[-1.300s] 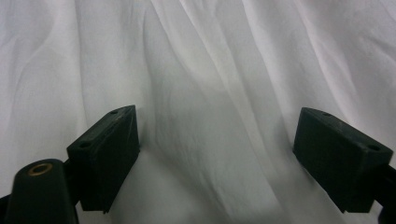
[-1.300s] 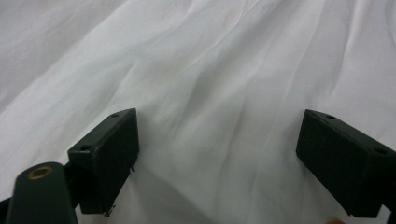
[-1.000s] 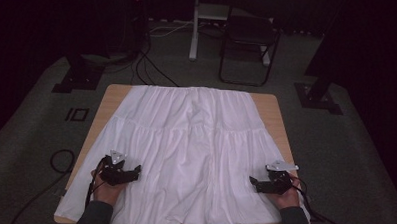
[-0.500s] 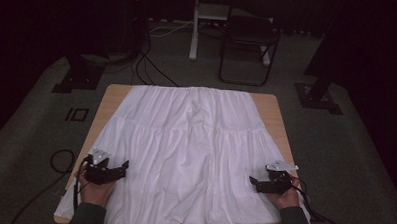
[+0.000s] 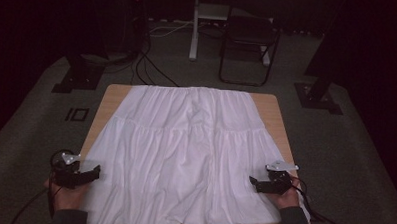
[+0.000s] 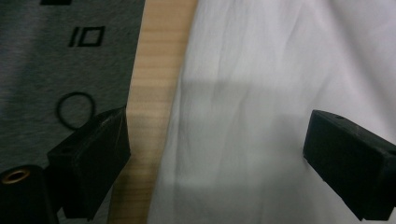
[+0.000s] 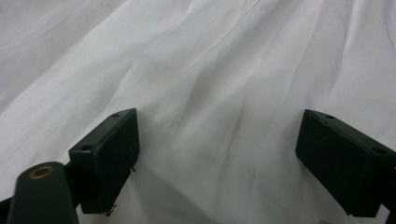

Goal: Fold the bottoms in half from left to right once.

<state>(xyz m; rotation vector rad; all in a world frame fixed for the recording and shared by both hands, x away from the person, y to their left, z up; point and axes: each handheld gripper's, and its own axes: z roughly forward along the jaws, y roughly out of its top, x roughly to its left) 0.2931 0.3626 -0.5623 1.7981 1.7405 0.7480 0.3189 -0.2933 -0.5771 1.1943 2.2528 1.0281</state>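
Across the middle of the high view, a white tiered skirt (image 5: 190, 156) lies spread flat on a light wooden table (image 5: 275, 110), waistband toward the upper part of the frame, hem toward the bottom edge. Cloth covers nearly all of the tabletop; bare wood shows as strips along the upper left, upper right and right side. Hem overhangs the near edge at lower centre.

Left gripper (image 5: 95, 172) sits at lower left of the high view, held in the left hand (image 5: 68, 195), just beside the skirt's left edge. Its jaws have just been opening and now stand wide apart. In the left gripper view (image 6: 217, 154) they straddle the line where the skirt (image 6: 280, 93) meets the bare table edge (image 6: 154, 70); one jaw is over wood and floor, the other over cloth. Nothing pinched between them.

Right gripper (image 5: 253, 182) sits at lower right of the high view, in the right hand (image 5: 286, 197), over the skirt's right hem corner. In the right gripper view (image 7: 217, 154) the jaws are spread wide above wrinkled white fabric (image 7: 210, 70); no fold gripped.

Grey floor (image 5: 345, 147) surrounds the table; a dark folding chair (image 5: 249, 43) stands at upper centre.

No containers on the table.
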